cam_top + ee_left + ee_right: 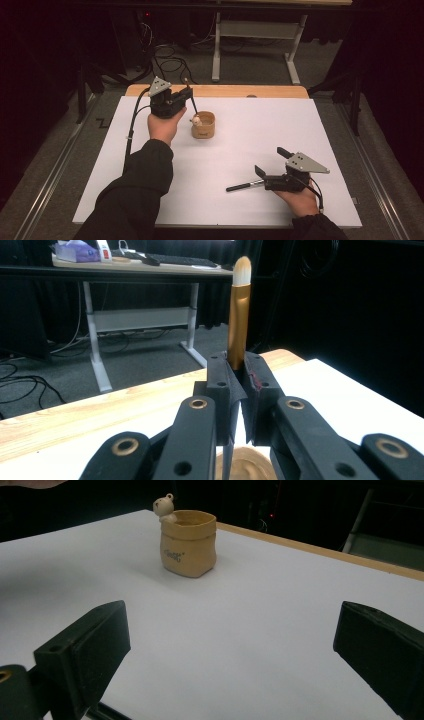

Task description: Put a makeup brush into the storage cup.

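The left claw [186, 96] is clamping a makeup brush [239, 315] by its gold ferrule, bristle tip pointing up, and is hovering just above and behind the small tan cup [203, 125] with a bear figure [164, 505] on its rim, which is standing near the far middle of the white-covered bench [240, 165]. The right claw [270, 162] is resting with jaws spread wide and nothing between them, facing the cup from well apart; a second dark-handled brush [244, 186] is lying on the bench just beside it. The risk from here, as I judge it, is that the long handle is coming down off-centre and catching the rim or the bear, tipping the light cup, since nothing is steadying it. A narrow grip on the smooth ferrule could also be letting the brush swivel. The lower handle is hiding behind the jaws in the left gripper view, and in the high view it is thin and dark, so its end is possibly already over the cup mouth, though that is hard to make out.
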Tool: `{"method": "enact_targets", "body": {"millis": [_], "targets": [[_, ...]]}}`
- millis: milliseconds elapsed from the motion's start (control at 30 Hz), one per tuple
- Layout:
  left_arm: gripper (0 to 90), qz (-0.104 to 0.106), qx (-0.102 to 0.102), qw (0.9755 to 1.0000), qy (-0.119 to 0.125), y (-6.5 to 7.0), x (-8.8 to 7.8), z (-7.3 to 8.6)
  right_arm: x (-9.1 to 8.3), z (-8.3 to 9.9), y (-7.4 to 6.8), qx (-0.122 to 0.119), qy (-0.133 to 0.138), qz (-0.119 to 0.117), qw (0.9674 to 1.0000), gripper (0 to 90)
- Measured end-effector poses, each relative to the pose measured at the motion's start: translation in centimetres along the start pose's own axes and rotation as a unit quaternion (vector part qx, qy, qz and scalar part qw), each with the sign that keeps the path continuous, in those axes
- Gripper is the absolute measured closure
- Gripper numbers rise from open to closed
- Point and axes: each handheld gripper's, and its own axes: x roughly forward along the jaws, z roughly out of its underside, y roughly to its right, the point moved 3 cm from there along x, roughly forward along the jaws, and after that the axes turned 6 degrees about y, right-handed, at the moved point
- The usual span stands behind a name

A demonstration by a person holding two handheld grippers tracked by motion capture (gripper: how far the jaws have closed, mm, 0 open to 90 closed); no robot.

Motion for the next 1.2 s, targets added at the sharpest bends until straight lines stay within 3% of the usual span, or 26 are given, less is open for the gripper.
{"method": "enact_targets", "body": {"millis": [333, 1200], "targets": [[83.9, 0.002, 0.006, 0.9999, -0.011, 0.3, 0.5, 0.6, 0.0, 0.1, 0.0, 0.001, -0.002, -0.001, 1.0000, 2.4], [83.8, -0.004, -0.002, 0.9995, -0.030, -0.1, 1.0, 2.6, 0.1, 0.2, -0.1, 0.001, -0.005, -0.003, 1.0000, 2.9]]}}
